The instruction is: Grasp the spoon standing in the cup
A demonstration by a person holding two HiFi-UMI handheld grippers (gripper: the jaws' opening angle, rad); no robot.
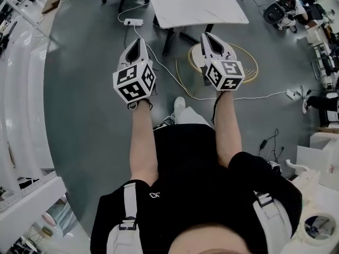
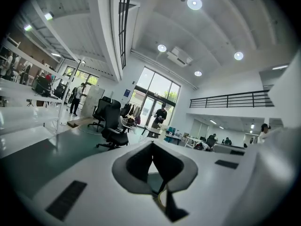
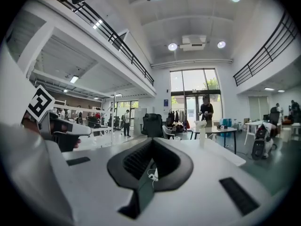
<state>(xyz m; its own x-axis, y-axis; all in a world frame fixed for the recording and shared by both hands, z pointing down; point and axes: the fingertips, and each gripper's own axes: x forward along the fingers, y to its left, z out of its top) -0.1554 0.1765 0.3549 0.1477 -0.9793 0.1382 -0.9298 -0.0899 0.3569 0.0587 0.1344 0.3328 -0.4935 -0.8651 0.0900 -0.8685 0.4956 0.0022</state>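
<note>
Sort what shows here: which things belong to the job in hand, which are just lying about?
Job: left gripper, right gripper, both shut, empty; white table; small upright white thing on it, possibly the cup.
Lying about: power strip, floor cable, office chair.

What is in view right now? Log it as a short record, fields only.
left gripper: shut, nothing between the jaws, held out over the floor
right gripper: shut, nothing between the jaws, held out beside the left
table: white, ahead of both grippers
floor: grey, with a power strip and cables
cup and spoon: not made out; a small white thing stands on a table ahead, too small to name
</note>
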